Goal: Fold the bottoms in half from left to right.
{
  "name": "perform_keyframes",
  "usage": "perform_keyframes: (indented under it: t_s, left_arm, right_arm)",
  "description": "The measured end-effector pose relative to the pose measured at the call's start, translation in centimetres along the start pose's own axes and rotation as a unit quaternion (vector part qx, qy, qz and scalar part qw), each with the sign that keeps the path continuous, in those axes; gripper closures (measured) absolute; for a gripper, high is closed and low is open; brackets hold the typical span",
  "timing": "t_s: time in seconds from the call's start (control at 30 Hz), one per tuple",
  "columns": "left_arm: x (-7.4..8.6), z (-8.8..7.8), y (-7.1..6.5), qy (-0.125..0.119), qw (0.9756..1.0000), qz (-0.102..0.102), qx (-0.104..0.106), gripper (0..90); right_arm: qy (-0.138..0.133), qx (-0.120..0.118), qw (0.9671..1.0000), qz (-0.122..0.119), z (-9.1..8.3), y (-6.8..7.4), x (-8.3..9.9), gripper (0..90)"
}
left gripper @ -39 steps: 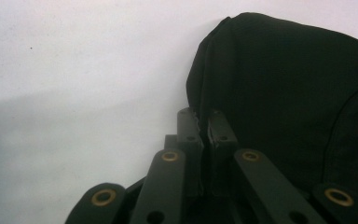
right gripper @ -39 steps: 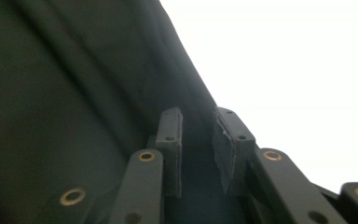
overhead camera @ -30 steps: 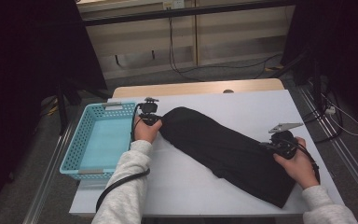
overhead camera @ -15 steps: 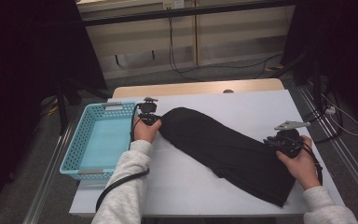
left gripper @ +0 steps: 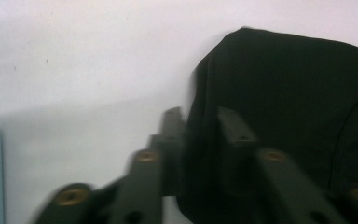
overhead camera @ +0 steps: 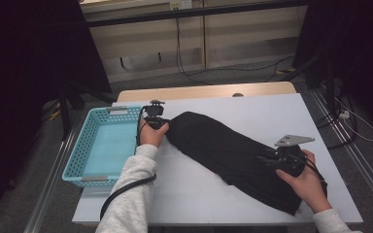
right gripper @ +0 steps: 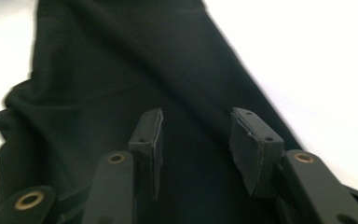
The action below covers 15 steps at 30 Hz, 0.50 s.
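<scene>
1. The black cloth (overhead camera: 233,155) lies folded in a long band on the white table (overhead camera: 272,111), running on a slant from the far left, beside the basket, to the near right corner.
2. The left claw (overhead camera: 161,125) sits at the far-left end of the cloth, held in the person's left hand (overhead camera: 151,135).
3. In the left gripper view the left claw (left gripper: 200,123) is released: its jaws have just been opening, and the edge of the black cloth (left gripper: 289,107) lies between them, with a gap showing and no pad pressing on it.
4. The right claw (overhead camera: 267,160) rests over the near-right part of the cloth, held in the person's right hand (overhead camera: 306,182).
5. In the right gripper view the right claw (right gripper: 198,135) is released: its jaws have just been opening, and its pads stand apart above the black cloth (right gripper: 121,70) with nothing pinched between them.
6. A light blue basket (overhead camera: 80,160) stands at the left edge of the table, just beside the left hand.
</scene>
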<state>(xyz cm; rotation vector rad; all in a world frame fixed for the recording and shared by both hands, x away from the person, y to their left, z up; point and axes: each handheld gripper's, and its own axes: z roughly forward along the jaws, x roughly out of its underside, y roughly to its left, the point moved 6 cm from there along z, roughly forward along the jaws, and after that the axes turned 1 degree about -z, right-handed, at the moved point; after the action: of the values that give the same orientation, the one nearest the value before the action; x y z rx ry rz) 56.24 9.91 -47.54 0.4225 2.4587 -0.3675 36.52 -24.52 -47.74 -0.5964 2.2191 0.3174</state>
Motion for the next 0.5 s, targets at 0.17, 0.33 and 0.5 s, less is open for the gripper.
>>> perform_keyframes:
  t_s: [0.17, 0.33, 0.5]
  left_arm:
    - [0.7, 0.6, 0.6, 0.011, 0.9998, -0.003, -0.014, 36.1]
    - [1.3, 0.8, 1.1, 0.021, 0.9993, -0.005, -0.03, 24.0]
    - [2.1, 1.0, 1.2, 0.028, 0.9985, 0.02, -0.042, 23.6]
  right_arm:
    - [0.002, -0.022, 0.9997, -0.007, 0.0, 1.4, 0.3, 48.0]
    - [-0.002, -0.031, 0.9995, -0.002, -0.3, 1.5, 0.4, 43.3]
    - [-0.001, -0.036, 0.9993, 0.009, -0.2, 1.3, 1.1, 37.3]
